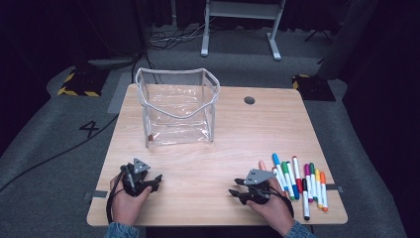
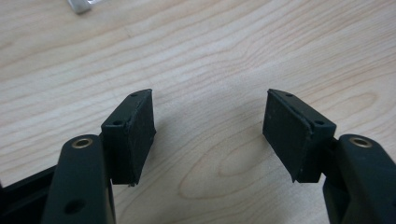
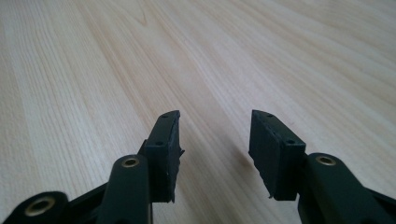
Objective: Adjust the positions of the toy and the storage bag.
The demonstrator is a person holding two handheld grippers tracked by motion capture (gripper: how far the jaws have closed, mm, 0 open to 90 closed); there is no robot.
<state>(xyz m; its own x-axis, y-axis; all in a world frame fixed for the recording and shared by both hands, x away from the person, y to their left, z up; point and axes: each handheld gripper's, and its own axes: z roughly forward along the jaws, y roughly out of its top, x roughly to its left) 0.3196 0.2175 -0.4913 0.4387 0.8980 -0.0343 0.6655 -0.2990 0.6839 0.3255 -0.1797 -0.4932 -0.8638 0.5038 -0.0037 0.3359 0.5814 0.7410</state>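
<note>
Wooden desk (image 1: 218, 163), pale grain, grey carpet around. Markers (image 1: 299, 181): assorted colours, white barrels, lying side by side, just right of the right tool (image 1: 236, 191). Both tools gape, nothing between jaws; left tool (image 1: 156, 181) well left of the markers. Clear pouch (image 1: 177, 106) stands behind them.

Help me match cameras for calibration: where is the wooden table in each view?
High view: wooden table spans the middle.
Left gripper view: behind the open left gripper, across the frame.
Right gripper view: behind the open right gripper, likewise.
Shared landmark: its pale wood grain.
</note>
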